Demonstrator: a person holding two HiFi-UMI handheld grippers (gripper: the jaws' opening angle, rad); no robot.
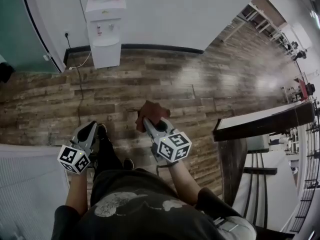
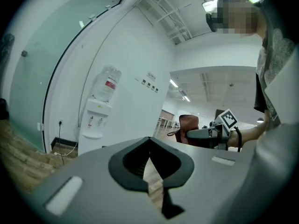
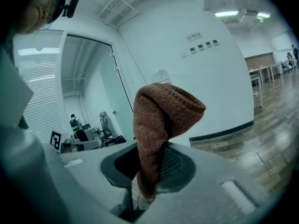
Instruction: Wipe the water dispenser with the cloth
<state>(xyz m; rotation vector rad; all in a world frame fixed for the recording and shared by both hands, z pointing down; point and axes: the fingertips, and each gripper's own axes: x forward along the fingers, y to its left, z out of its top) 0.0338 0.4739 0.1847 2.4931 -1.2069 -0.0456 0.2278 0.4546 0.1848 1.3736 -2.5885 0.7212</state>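
Well short of the dispenser, cloth in the right gripper

Right gripper (image 3: 147, 171) has its jaws clamped on the brown knitted cloth (image 3: 161, 125), which stands up and flops over above them. Left gripper (image 2: 150, 160) has its jaws nearly together, nothing between. Across the wood floor, against the white wall, stands the water dispenser (image 1: 106, 31). Only the left gripper view shows the whole bottle (image 2: 106, 84) upended on its top.
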